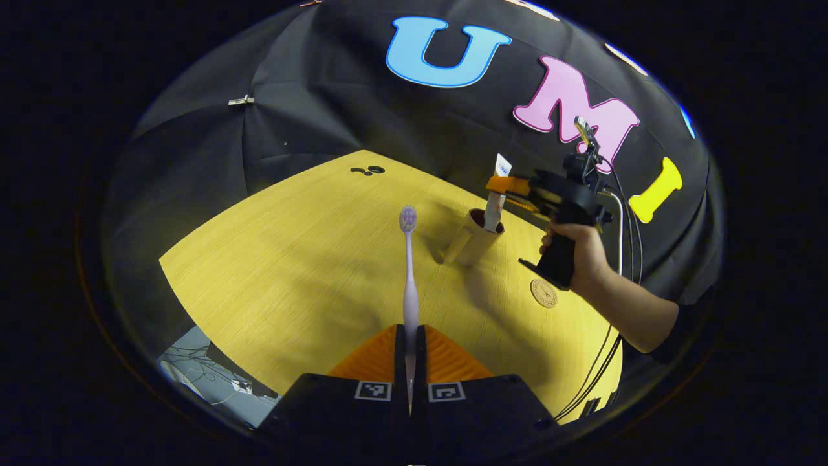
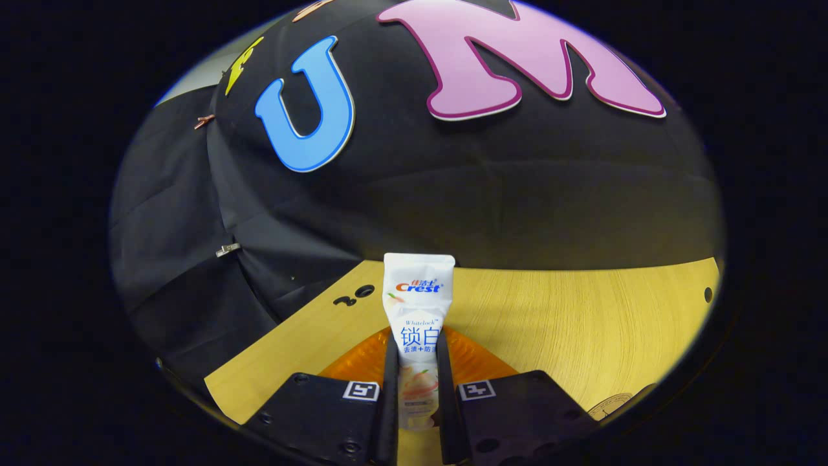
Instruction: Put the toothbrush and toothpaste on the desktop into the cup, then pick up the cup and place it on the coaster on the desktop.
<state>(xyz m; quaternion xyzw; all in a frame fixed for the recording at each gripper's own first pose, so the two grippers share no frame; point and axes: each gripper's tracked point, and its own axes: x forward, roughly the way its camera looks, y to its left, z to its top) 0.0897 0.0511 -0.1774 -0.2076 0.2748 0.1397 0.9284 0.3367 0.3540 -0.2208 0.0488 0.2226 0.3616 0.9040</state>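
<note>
Risk first, reading the left gripper view from left to right: at bottom centre, left gripper (image 1: 410,349) closed narrowly on the handle of the toothbrush (image 1: 408,272), bristle head pointing up toward mid-frame, well short of the cup. Long and thin, so likely to pivot between the fingers if swung fast, and likely to knock the rim on the way in. Right of centre, cup (image 1: 475,243) standing on the desktop (image 1: 278,259), tall and narrow, probably easy to tip if the toothpaste (image 1: 497,194) is pushed sideways or let go while leaning. Toothpaste lower end already inside the cup mouth, upper end gripped by the right gripper (image 1: 501,186), held by a hand (image 1: 579,252) at mid-right. Lower right of the cup, coaster (image 1: 544,292) lying flat, apart from the cup; possible snag later if the loaded cup is lifted off-balance. In the right gripper view, centre bottom: right gripper (image 2: 417,382) clamped on both sides of the toothpaste (image 2: 417,310), tube upright between the fingers; edge of the coaster (image 2: 611,404) at lower right. Count: one toothbrush, one toothpaste, one cup, one coaster, two grippers.
</note>
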